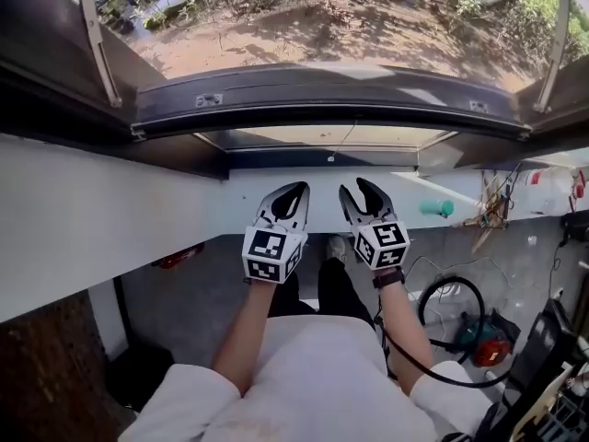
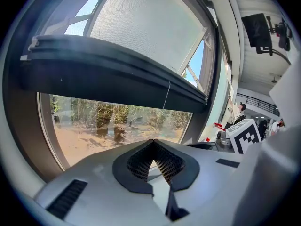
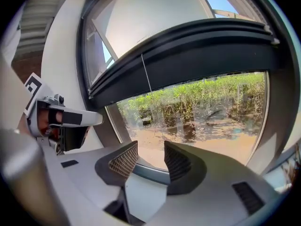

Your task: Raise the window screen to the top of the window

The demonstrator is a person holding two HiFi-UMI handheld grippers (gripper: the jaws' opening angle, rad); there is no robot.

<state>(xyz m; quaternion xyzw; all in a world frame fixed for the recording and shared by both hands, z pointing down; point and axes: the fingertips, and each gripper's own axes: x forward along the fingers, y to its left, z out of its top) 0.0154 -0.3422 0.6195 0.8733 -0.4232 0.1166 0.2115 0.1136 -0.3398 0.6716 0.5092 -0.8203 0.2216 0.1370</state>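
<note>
The window [image 2: 44, 140] filled both gripper views. The head view showed it only from above, with bare ground outside.

The window screen [image 2: 146, 27] hung partway down the opening. Its pale mesh appeared only in the two gripper views, above the dark bottom bar [image 1: 331, 95]. That bar crossed the full width of the window, with clear glass and vegetation visible beneath it.

Both grippers were held side by side below the bar, apart from it and touching nothing. This spacing was clear only in the head view.

The left gripper [image 1: 293, 194] was clenched. Its own view showed the jaw tips meeting with nothing between them. The right gripper [image 3: 150, 147] was released, with its jaws standing apart around empty space.

A thin pull cord [image 3: 146, 74] hung from the bar near mid-span. The head view alone showed the floor [image 1: 202, 302] and a coiled black cable [image 1: 451, 307] on it.
</note>
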